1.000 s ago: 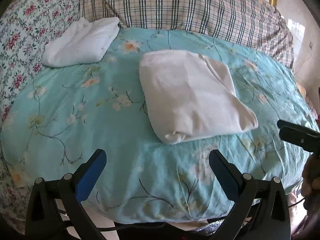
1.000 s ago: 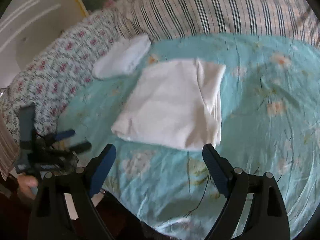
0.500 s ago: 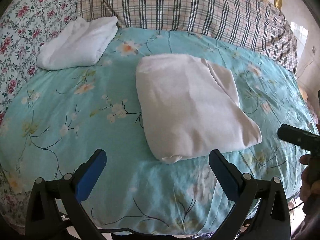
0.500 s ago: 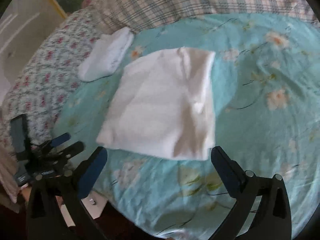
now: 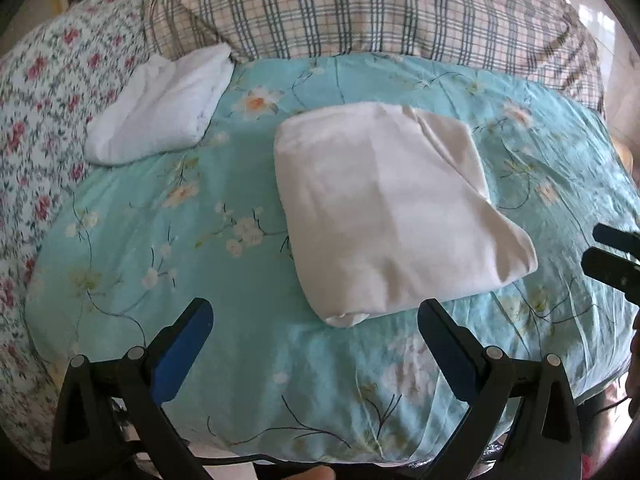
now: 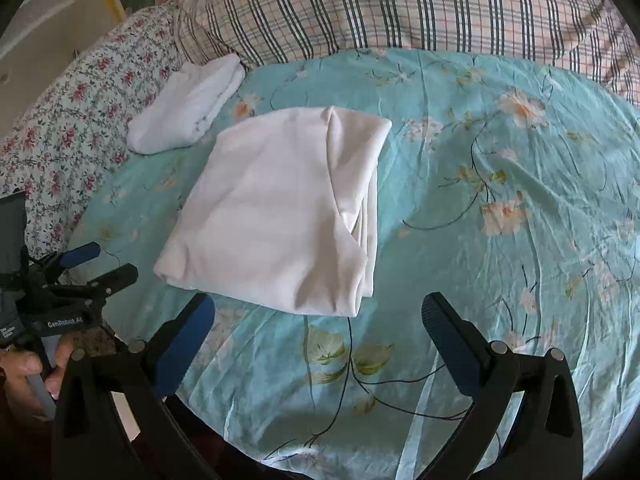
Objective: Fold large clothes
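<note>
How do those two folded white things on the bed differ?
The cream folded garment is larger and lies mid-bed on the turquoise cover; the white folded cloth is smaller, brighter, and tucked against the floral pillow and plaid pillow. Both are folded, and no gripper touches either.

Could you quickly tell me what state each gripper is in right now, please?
Left gripper: open, holding nothing, short of the folded white garment.
Right gripper: open after its jaws just widened, nothing between them.
</note>
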Available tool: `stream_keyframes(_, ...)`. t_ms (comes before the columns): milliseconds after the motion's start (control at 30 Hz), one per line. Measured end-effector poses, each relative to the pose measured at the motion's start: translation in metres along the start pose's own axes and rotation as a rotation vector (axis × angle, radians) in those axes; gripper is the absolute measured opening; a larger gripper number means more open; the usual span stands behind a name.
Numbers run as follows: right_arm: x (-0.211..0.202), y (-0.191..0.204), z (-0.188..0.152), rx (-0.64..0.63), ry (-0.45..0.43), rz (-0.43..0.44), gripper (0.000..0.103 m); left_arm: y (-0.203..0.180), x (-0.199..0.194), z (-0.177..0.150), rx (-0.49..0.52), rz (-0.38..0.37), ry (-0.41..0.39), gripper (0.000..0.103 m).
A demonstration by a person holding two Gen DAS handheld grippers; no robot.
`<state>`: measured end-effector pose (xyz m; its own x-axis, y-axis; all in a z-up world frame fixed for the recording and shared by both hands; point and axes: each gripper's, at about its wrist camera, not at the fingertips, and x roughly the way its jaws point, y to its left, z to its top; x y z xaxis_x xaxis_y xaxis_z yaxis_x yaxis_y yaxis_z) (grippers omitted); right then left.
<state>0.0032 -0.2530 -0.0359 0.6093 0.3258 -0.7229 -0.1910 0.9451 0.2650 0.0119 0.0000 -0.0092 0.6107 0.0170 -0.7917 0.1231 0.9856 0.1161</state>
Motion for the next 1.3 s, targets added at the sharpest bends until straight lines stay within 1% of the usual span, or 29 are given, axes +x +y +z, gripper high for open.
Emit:
stream_keyframes(167, -0.007, 0.015, 0.01, -0.069, -0.004, 0.017, 0.103, -0.003, -0.007, 0.005, 0.002, 0.0, -0.023, 0.102)
stream_keyframes(300, -0.003, 0.021, 0.013, -0.116, -0.002, 0.011, 0.103, -0.003, 0.002, 0.006, 0.001, 0.005, -0.008, 0.102)
stream_keyframes(467, 0.017, 0.019, 0.014, -0.106, 0.044, 0.007, 0.103, 0.003, 0.014, 0.008, -0.014, -0.008, 0.018, 0.102)
stream_keyframes(833, 0.043, 0.03, 0.021, -0.127, 0.083, 0.001, 0.103, 0.015, 0.035, 0.016, -0.047, -0.012, 0.033, 0.102)
stream_keyframes(1000, 0.048, 0.031, 0.024, -0.125, 0.088, 0.004, 0.103, 0.016, 0.04, 0.018, -0.052, -0.011, 0.039, 0.102)
stream_keyframes(1300, 0.047, 0.031, 0.026, -0.133, 0.08, 0.015, 0.103, 0.013, 0.036, 0.018, -0.062, -0.02, 0.038, 0.102)
